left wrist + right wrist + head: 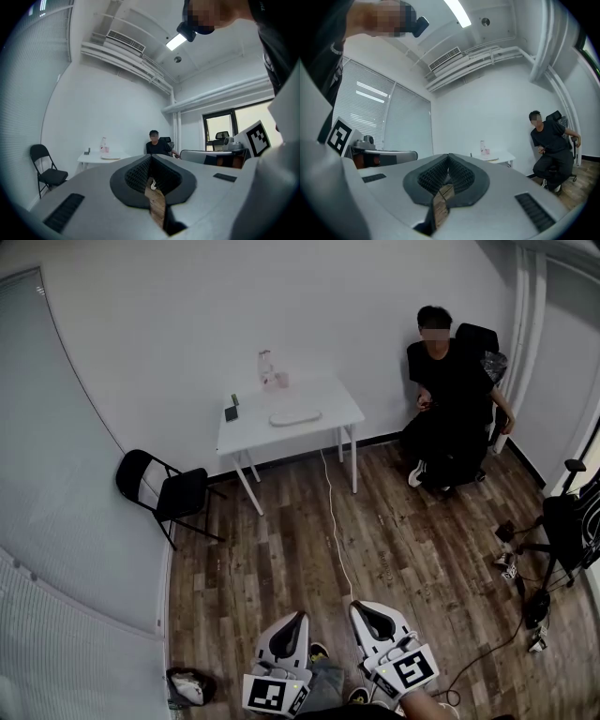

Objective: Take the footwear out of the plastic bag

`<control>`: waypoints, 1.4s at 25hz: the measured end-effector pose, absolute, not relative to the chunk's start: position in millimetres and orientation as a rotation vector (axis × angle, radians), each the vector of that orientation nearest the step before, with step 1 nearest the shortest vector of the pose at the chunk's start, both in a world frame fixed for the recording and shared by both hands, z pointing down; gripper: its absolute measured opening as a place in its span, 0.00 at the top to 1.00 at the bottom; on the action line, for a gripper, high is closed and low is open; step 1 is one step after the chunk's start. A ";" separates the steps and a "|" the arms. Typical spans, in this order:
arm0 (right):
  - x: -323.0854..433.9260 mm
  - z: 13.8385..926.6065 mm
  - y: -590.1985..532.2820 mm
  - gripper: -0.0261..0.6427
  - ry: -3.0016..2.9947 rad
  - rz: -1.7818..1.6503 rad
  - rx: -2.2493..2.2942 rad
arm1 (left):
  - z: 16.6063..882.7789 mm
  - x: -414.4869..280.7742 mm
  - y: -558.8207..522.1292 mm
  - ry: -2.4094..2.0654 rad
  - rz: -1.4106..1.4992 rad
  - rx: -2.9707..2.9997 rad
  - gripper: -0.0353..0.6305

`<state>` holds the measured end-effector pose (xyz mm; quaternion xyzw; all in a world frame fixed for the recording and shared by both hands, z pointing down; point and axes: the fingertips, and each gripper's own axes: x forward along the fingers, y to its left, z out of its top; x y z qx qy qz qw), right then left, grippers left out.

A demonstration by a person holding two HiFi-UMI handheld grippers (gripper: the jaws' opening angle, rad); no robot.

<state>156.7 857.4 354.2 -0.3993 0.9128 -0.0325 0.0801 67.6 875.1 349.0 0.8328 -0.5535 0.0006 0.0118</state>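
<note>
On the white table point(330, 397) across the room lies a flat whitish bundle point(295, 417); whether it is the plastic bag with footwear I cannot tell. A dark pouch with something white in it point(190, 687) lies on the floor at the lower left. My left gripper point(300, 617) and right gripper point(359, 607) hang side by side at the bottom centre, over the wooden floor and far from the table. Both are shut with nothing between the jaws, as the left gripper point(151, 159) and right gripper point(448, 157) show in their own views.
A pink bottle point(269, 371) and a dark phone point(231, 412) stand on the table. A black folding chair point(164, 491) is at the left wall. A person point(450, 399) sits at the back right. A white cable point(333, 512) crosses the floor; stands and gear point(553, 540) crowd the right.
</note>
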 end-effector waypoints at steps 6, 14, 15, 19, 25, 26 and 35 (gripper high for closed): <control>129.7 355.4 796.6 0.94 2.739 -0.119 -1.196 | 353.0 40.4 813.3 -1.702 0.011 2.581 0.91; 76.4 348.8 719.0 0.94 2.766 -0.147 -1.199 | 349.1 -12.5 733.4 -1.686 -0.013 2.573 0.91; 69.6 347.0 711.1 0.94 2.769 -0.152 -1.198 | 347.2 -20.0 725.0 -1.685 -0.017 2.571 0.91; 47.9 343.3 692.6 0.94 2.775 -0.126 -1.194 | 346.1 -45.6 704.3 -1.688 -0.045 2.573 0.91; 22.4 339.7 682.3 0.94 2.798 -0.072 -1.185 | 350.4 -75.5 692.2 -1.710 -0.070 2.557 0.91; 20.7 338.9 679.5 0.94 2.799 -0.072 -1.187 | 350.3 -77.9 689.0 -1.713 -0.072 2.557 0.91; 16.5 340.4 651.9 0.94 2.789 -0.037 -1.209 | 349.9 -88.0 665.1 -1.726 -0.072 2.581 0.91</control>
